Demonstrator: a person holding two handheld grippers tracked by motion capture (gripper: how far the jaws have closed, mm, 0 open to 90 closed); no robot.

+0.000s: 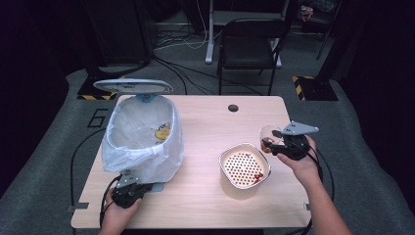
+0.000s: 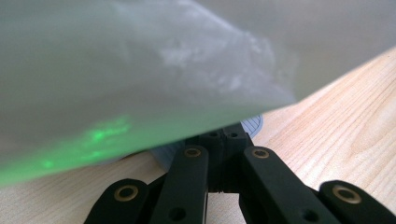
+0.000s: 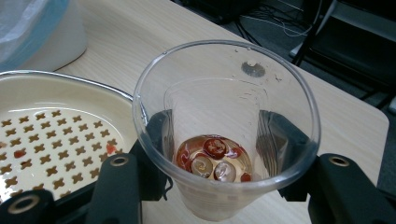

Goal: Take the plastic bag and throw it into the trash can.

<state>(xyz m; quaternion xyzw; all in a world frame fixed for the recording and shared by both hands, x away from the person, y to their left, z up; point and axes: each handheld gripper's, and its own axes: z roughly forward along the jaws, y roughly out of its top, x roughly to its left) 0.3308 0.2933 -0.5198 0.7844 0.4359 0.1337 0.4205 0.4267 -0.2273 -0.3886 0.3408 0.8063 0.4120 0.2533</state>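
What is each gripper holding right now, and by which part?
The right gripper clamps the clear cup around its lower wall. The left gripper is shut at the bin's base pedal.

- Tabletop (image 1: 205, 191): pale wood grain, one dark round hole near the far edge.
- Bin (image 1: 142, 139): white, lined with a translucent white bag; pale blue rim band; grey-white lid (image 1: 133, 86); a yellow scrap inside.
- Strainer bowl (image 1: 243, 169): cream, white rim, rows of small cross-shaped holes; red bits at its right edge.
- Cup (image 3: 226, 126): clear plastic, with red and brown rounds in clear liquid at the bottom.
- Left gripper (image 1: 128, 193): black, brass-coloured rivets.
- Right gripper (image 1: 288, 145): black, grey three-cornered top plate.
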